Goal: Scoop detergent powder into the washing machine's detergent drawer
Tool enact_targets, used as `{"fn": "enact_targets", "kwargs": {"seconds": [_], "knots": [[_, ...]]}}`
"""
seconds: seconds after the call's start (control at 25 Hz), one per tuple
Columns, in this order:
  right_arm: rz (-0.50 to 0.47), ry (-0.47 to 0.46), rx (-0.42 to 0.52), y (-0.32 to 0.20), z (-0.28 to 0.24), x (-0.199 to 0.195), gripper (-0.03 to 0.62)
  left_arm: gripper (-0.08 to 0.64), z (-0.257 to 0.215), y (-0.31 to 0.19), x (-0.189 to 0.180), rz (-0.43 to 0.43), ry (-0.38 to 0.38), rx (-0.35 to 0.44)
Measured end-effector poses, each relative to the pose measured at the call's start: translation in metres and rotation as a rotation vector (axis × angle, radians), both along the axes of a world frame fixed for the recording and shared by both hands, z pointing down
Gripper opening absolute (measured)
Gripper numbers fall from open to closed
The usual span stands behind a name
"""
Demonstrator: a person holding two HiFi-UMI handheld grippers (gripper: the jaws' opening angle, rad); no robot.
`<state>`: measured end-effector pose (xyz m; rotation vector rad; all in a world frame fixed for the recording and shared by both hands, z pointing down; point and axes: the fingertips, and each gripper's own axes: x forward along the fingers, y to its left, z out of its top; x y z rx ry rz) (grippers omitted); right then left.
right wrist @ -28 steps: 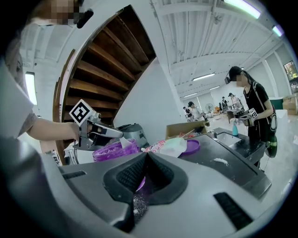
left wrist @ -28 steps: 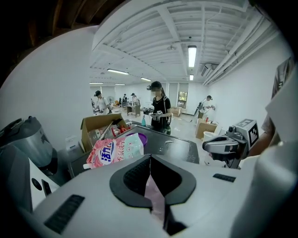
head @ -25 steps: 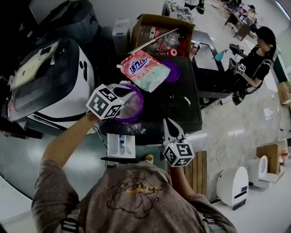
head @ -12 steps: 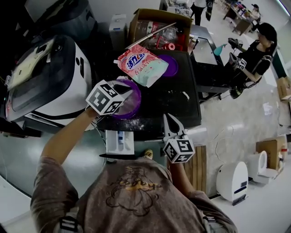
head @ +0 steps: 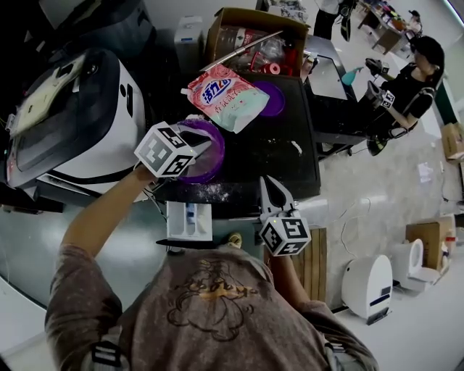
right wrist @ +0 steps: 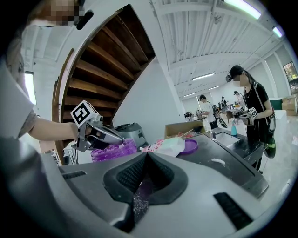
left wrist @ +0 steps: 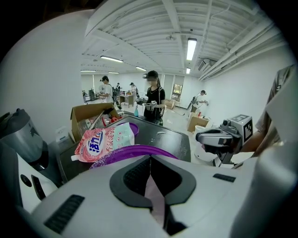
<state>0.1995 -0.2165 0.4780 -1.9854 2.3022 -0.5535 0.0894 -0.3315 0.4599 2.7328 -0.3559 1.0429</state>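
Lying just past the near edge of the black table (head: 290,174) in the head view, the white detergent drawer (head: 190,221) shows a blue insert and sits between the person's two forearms, closer to the left one. Up on the table, the purple bowl (head: 220,155) stands near that edge. The left gripper (head: 205,143) reaches over the bowl from the left, its tips at about rim height in the right gripper view. In its own view the left gripper's jaws are drawn together, and a pale pink sliver (left wrist: 156,195) is pinched between the pads; whether this is the bowl's wall or something else cannot be told. The right gripper (head: 268,185) is held off the table's near edge, well apart from the bowl, and points across the tabletop. Its jaws are also closed, on a thin purple piece (right wrist: 139,195) flecked with pale grains, whose shape beyond the pads does not show. Behind the bowl the pink and white detergent bag (head: 228,93) lies flat, its far corner over a purple lid (head: 275,103). White powder is scattered on the table near its front edge and in a small streak to the right. A white and black machine (head: 109,138) stands left of the table, an open cardboard box (head: 246,22) sits at the far side, and another person (head: 409,80) stands in the room beyond.
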Motion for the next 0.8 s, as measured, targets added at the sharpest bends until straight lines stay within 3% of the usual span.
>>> {"fn": "enact_targets", "kwargs": {"seconds": [0.8], "knots": [[-0.004,0.006,-0.003,-0.003,-0.001,0.001,0.000,0.023,-0.001,0.015,-0.002,0.014,0.043,-0.110]]}}
